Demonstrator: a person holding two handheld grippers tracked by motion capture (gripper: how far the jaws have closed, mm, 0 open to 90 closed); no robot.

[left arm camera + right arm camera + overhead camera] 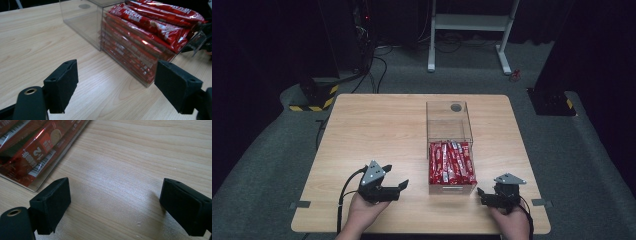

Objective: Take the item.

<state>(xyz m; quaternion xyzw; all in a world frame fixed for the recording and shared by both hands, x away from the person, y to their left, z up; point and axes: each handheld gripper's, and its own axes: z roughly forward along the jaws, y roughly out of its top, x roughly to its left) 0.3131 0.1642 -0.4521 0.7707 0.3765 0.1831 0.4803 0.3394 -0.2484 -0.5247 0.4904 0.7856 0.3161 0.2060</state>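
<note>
Near the clear box (451, 150) of red sachets (452, 162), both spread claws, left (394, 187) and right (484, 196), risk shoving it.

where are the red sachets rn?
In the high view the red sachets fill the near half of the clear box, right of the table's centre, between the left gripper and right gripper.

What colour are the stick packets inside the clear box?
Red with white lettering; the stick packets in the clear box show best in the left gripper view.
</note>
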